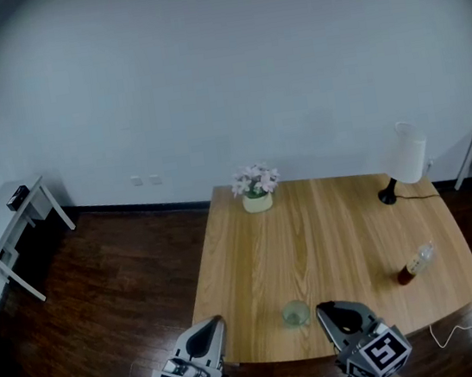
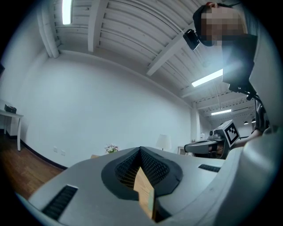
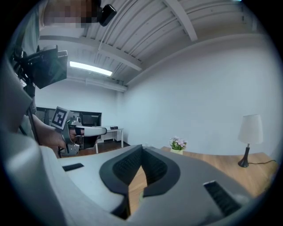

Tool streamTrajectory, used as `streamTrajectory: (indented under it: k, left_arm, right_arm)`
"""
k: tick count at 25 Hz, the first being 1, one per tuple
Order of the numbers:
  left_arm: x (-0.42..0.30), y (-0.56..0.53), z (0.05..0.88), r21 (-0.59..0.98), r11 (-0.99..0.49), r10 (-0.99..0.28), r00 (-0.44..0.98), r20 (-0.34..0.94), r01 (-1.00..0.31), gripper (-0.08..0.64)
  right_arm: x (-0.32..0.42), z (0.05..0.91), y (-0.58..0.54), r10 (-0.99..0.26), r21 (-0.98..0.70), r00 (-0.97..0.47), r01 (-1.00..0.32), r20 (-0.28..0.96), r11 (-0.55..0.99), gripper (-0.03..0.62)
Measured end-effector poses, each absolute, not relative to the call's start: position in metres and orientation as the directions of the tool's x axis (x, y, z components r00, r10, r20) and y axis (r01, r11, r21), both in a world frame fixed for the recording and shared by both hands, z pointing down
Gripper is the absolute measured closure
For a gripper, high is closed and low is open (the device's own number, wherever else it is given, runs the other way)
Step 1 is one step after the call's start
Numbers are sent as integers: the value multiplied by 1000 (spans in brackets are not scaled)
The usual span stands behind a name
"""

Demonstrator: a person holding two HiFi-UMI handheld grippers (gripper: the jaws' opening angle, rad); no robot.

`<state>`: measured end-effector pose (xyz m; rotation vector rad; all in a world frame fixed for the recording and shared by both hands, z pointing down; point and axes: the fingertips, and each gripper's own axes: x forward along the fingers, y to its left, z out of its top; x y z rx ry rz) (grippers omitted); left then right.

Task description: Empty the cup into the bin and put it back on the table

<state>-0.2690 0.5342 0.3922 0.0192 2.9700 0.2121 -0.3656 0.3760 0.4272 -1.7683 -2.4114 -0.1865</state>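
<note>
Room: white wall at the back, dark wood floor around the table.
Table: light wooden table. Its near edge runs right by both claws, its left edge slants down to the floor, and the front right corner is rounded.
Open room: a wide bare strip of tabletop runs from the cup back to the flower pot. The floor on the left is open as far as the white side table.
Cup: clear cup, looks upright, on the table close to the near edge. It sits between the left gripper and the right gripper, and neither touches it.
Left gripper: clenched, tips meeting, nothing gripped.
Right gripper: clenched, also empty.
Back edge: flower pot with pale pink flowers, left of centre.
Right side: white table lamp at the back right. A plastic bottle lies on its side near the front right.
Floor right: white cable by the table corner.
In the way: the bottle is the object nearest the cup, well apart to its right.
</note>
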Motion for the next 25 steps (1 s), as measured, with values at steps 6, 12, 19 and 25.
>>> streamTrajectory:
  k: [6, 12, 19, 25]
  left_arm:
    - [-274, 530, 388, 125, 992, -9, -987, -162, -29, 555]
    - [-279, 524, 388, 118, 992, -34, -987, -155, -53, 555]
    - [-280, 523, 391, 126, 990, -42, -989, -144, -60, 555]
    - [-283, 522, 391, 131, 989, -49, -988, -146, -69, 555]
  right_arm:
    - [-370, 428, 377, 932, 11, -308, 950, 193, 312, 591]
    - [-371, 429, 378, 930, 7, -304, 951, 205, 309, 591]
    - [-371, 430, 380, 929, 6, -306, 950, 210, 312, 591]
    - [-374, 432, 378, 925, 9, -309, 949, 220, 315, 591]
